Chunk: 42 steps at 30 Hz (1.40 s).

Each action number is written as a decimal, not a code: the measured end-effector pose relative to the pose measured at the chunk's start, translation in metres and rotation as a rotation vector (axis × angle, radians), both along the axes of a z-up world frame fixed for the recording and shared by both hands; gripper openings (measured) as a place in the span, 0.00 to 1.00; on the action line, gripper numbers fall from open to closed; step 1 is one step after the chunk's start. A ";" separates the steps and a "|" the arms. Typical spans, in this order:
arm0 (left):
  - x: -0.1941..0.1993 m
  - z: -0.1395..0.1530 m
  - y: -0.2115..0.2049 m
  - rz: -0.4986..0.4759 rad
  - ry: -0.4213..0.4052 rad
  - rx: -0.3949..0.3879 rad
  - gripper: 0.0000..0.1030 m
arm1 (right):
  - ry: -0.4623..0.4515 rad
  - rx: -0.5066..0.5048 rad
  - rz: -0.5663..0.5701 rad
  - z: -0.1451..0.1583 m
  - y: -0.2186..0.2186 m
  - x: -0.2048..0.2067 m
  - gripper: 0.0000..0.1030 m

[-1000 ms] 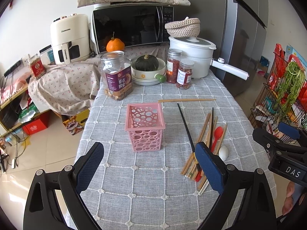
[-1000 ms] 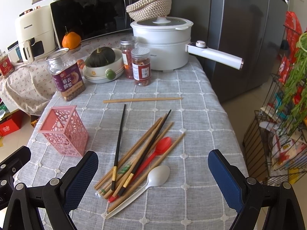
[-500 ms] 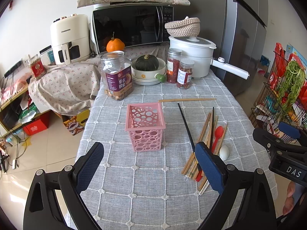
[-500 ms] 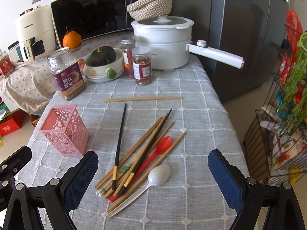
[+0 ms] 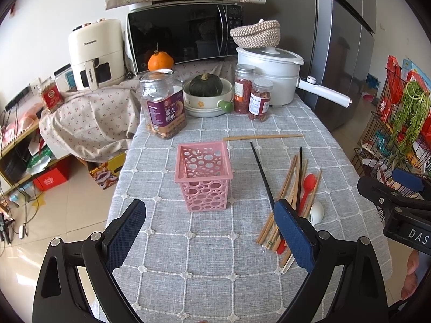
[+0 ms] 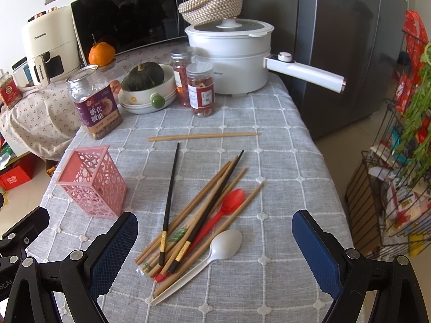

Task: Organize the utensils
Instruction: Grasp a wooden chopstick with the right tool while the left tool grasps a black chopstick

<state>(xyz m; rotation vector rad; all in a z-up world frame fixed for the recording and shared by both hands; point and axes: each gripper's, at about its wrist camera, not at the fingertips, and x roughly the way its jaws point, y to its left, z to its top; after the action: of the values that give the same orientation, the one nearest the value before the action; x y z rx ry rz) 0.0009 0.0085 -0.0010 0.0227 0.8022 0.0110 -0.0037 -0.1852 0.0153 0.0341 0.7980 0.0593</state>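
A pink perforated holder (image 5: 202, 175) stands upright and empty on the grey checked tablecloth (image 5: 204, 263); it also shows in the right wrist view (image 6: 91, 185). To its right lies a pile of wooden and black chopsticks (image 6: 199, 210) with a red spoon (image 6: 223, 212) and a white spoon (image 6: 212, 253). One wooden chopstick (image 6: 202, 136) lies apart, farther back. My left gripper (image 5: 210, 231) is open and empty, in front of the holder. My right gripper (image 6: 215, 247) is open and empty, hovering over the near end of the pile.
At the back of the table stand a nut jar (image 5: 164, 105), a bowl with a green squash (image 5: 206, 91), two small jars (image 5: 253, 94) and a white pot (image 5: 272, 75) with a long handle. A microwave (image 5: 186, 32) and fridge stand behind. A wire rack (image 6: 396, 188) stands at right.
The right wrist view has crept slightly forward toward the utensil pile. The left gripper has barely moved. Both grippers stay open.
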 end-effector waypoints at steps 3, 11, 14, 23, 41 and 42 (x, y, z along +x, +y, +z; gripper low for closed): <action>0.008 -0.003 -0.009 -0.041 0.040 0.017 0.94 | 0.031 0.022 -0.013 -0.002 -0.011 0.009 0.93; 0.041 -0.009 -0.039 -0.172 0.143 -0.040 0.84 | 0.149 0.095 -0.094 -0.024 -0.056 0.041 0.92; 0.064 -0.014 -0.063 -0.206 0.189 -0.046 0.67 | 0.191 0.140 -0.116 -0.033 -0.070 0.052 0.82; 0.171 -0.073 -0.121 -0.105 0.351 -0.014 0.25 | 0.276 0.218 -0.170 -0.060 -0.103 0.076 0.68; 0.230 -0.145 -0.111 0.047 0.469 -0.022 0.05 | 0.347 0.264 -0.145 -0.079 -0.117 0.096 0.64; 0.226 -0.142 -0.110 0.038 0.464 -0.035 0.05 | 0.351 0.265 -0.141 -0.080 -0.116 0.096 0.63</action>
<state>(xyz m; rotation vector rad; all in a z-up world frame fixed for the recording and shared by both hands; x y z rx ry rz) 0.2269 -0.1018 -0.1430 -0.0247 1.2667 0.0285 0.0927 -0.3010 -0.0645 0.3591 1.1320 0.0251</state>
